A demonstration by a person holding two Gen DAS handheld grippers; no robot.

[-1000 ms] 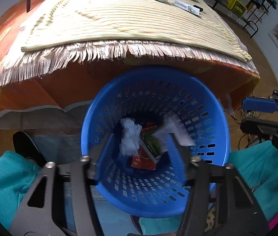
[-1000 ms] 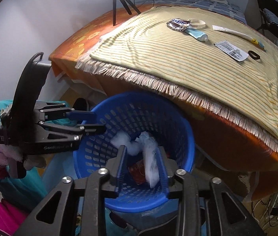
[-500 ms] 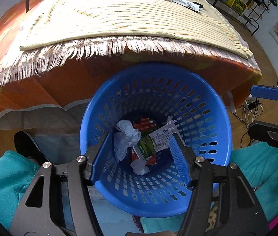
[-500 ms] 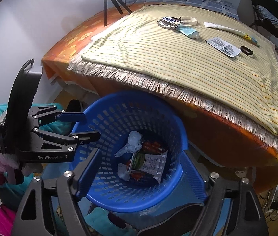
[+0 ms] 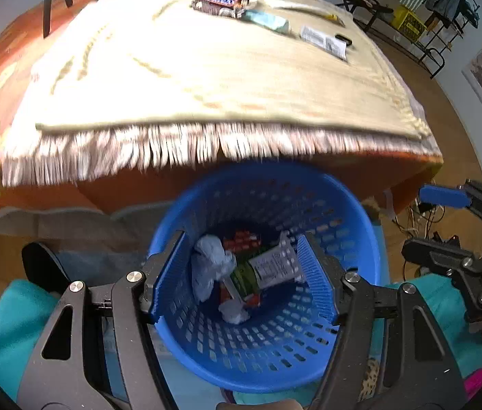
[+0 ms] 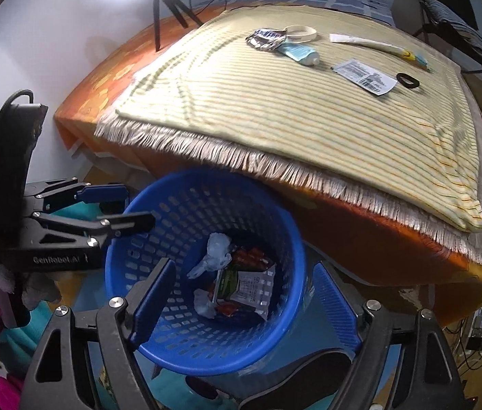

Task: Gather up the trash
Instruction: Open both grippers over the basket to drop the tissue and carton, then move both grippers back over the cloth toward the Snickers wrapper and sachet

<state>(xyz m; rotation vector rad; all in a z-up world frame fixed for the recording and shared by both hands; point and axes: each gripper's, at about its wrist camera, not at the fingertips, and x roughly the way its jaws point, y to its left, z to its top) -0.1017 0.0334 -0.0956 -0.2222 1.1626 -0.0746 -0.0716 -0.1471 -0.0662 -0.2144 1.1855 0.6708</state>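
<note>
A blue perforated basket (image 5: 353, 239) (image 6: 159, 225) stands on the floor before the bed. Inside lie crumpled tissues (image 5: 212, 266) (image 6: 218, 246), a silver wrapper (image 5: 275, 268) (image 6: 253, 288) and a red-green packet (image 6: 241, 259). My left gripper (image 5: 242, 273) is open and empty over the basket; it also shows in the right wrist view (image 6: 118, 205). My right gripper (image 6: 241, 304) is open and empty over the basket; it shows at the right in the left wrist view (image 5: 442, 218). On the striped blanket (image 6: 309, 102) lie a Snickers wrapper (image 5: 220, 1) (image 6: 265, 37), a blue tube (image 6: 299, 53) and a barcode label (image 6: 364, 77).
Also on the blanket are a white tube (image 6: 377, 46), a white ring (image 6: 300, 30) and a black ring (image 6: 408, 80). A tripod (image 6: 169, 7) stands at the bed's far left. A chair (image 6: 452, 17) and a rack (image 5: 422, 17) stand beyond the bed.
My right gripper opened and dropped the white tissue into the basket. The silver wrapper settled onto the pile. Both grippers tilted up, showing more of the bed.
</note>
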